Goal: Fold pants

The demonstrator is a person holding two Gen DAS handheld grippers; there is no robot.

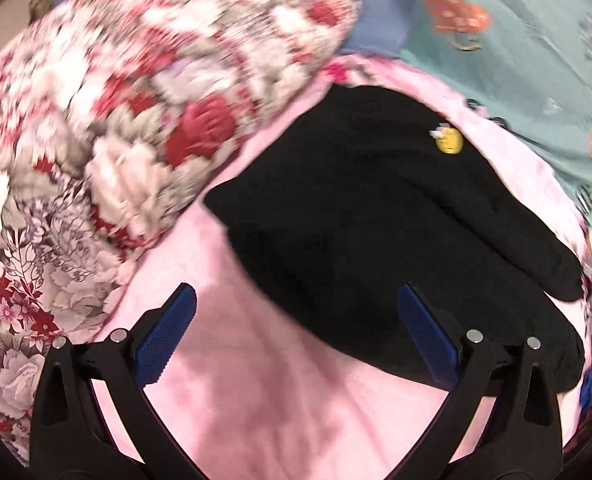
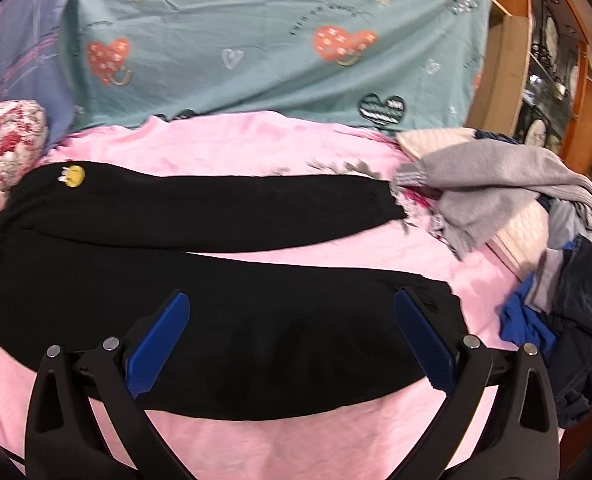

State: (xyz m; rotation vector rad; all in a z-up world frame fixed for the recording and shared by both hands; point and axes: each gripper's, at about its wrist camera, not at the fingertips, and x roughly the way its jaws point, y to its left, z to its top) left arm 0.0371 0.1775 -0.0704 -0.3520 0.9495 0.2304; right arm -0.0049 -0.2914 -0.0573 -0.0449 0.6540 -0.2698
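Black pants (image 2: 216, 264) lie flat, legs apart, on pink sheet (image 2: 296, 432); left tool (image 1: 296, 340) and right tool (image 2: 292, 340) spread, empty.

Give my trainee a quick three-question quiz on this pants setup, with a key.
1. True or false: the black pants lie spread out with both legs apart on the pink sheet.
2. Which is nearest the yellow patch? A) the clothes pile B) the floral pillow C) the wooden shelf
3. Fill in: both the left tongs and right tongs are ____ and hold nothing.

Key: 1 true; 2 B; 3 open.
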